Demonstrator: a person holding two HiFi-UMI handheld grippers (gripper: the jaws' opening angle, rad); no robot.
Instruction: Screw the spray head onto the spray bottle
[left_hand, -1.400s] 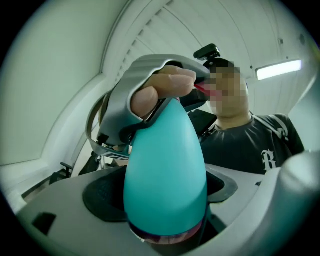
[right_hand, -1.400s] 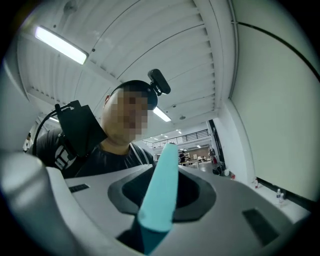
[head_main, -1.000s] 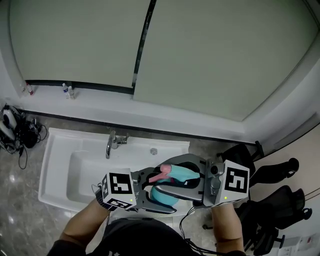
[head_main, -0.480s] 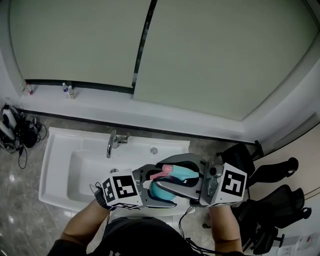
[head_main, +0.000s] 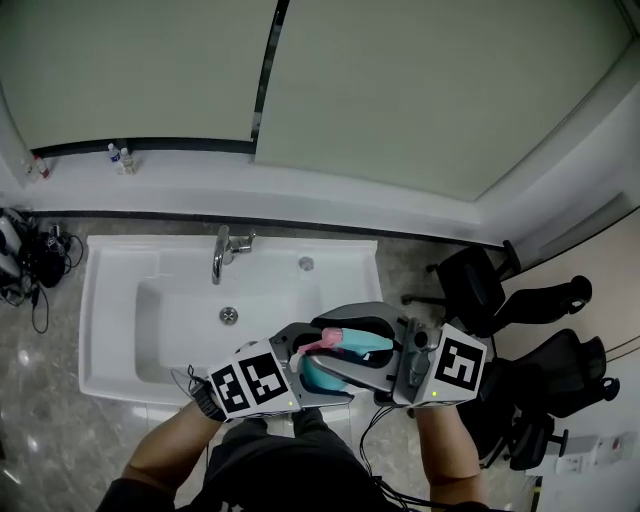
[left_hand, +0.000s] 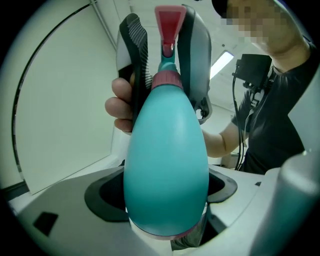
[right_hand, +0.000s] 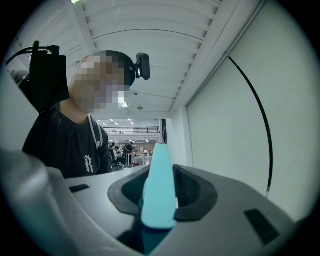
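A teal spray bottle (head_main: 318, 378) lies on its side between the jaws of my left gripper (head_main: 308, 378), which is shut on its body. In the left gripper view the bottle (left_hand: 166, 165) fills the middle, and a pink collar (left_hand: 165, 80) sits at its neck. The spray head (head_main: 362, 343), teal with a pink trigger (head_main: 320, 347), sits on that neck. My right gripper (head_main: 345, 352) is shut on the spray head (right_hand: 159, 192), and its two jaws flank the pink trigger (left_hand: 170, 20). Both grippers are held close to the person's body, in front of the sink.
A white sink (head_main: 110, 300) with a chrome faucet (head_main: 225, 255) lies beyond the grippers. Small bottles (head_main: 118, 158) stand on the back ledge. Cables and headphones (head_main: 25, 262) lie at the far left. Black office chairs (head_main: 480, 290) stand at the right.
Both grippers, with the bottle and head, have drawn nearer to the person, off the sink's front edge. The left gripper's marker cube has turned. The head view has shifted.
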